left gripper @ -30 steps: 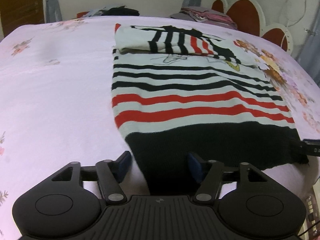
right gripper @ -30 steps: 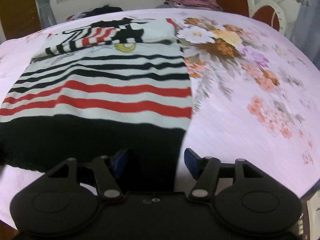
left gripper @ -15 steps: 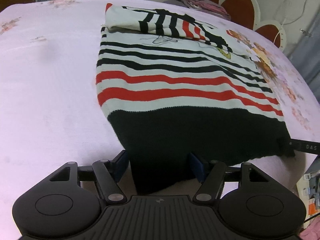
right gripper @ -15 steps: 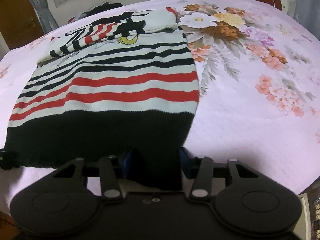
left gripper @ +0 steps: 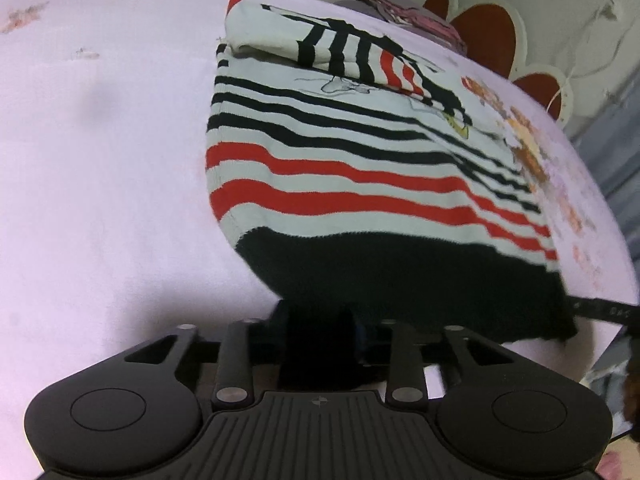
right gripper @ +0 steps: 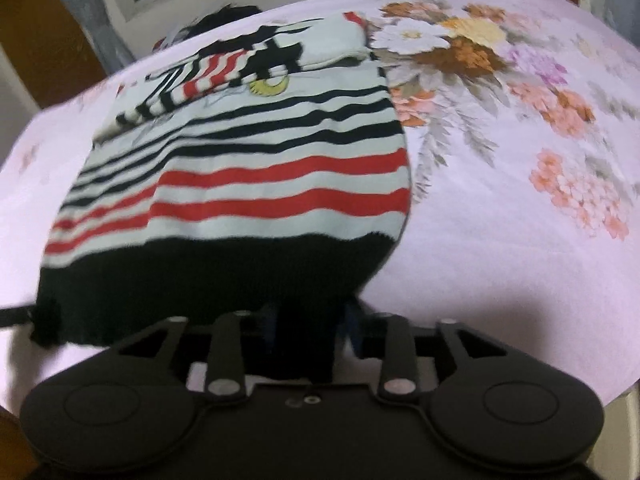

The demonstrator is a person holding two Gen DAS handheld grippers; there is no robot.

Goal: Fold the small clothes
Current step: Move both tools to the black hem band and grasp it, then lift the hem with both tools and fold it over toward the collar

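A small striped sweater lies on the pink bed, white with black and red stripes and a wide black hem; its sleeves are folded across the chest at the far end. It also shows in the right wrist view. My left gripper is shut on the hem's left corner. My right gripper is shut on the hem's right corner. Both hem corners are lifted off the bed. The other gripper's tip shows at each view's edge.
The pink sheet has a flower print to the right of the sweater. More clothes are piled at the far edge. A red and white headboard stands behind.
Both grippers closed on the black hem and lifted it. The near end of the sweater has risen off the bed, and both views have tilted.
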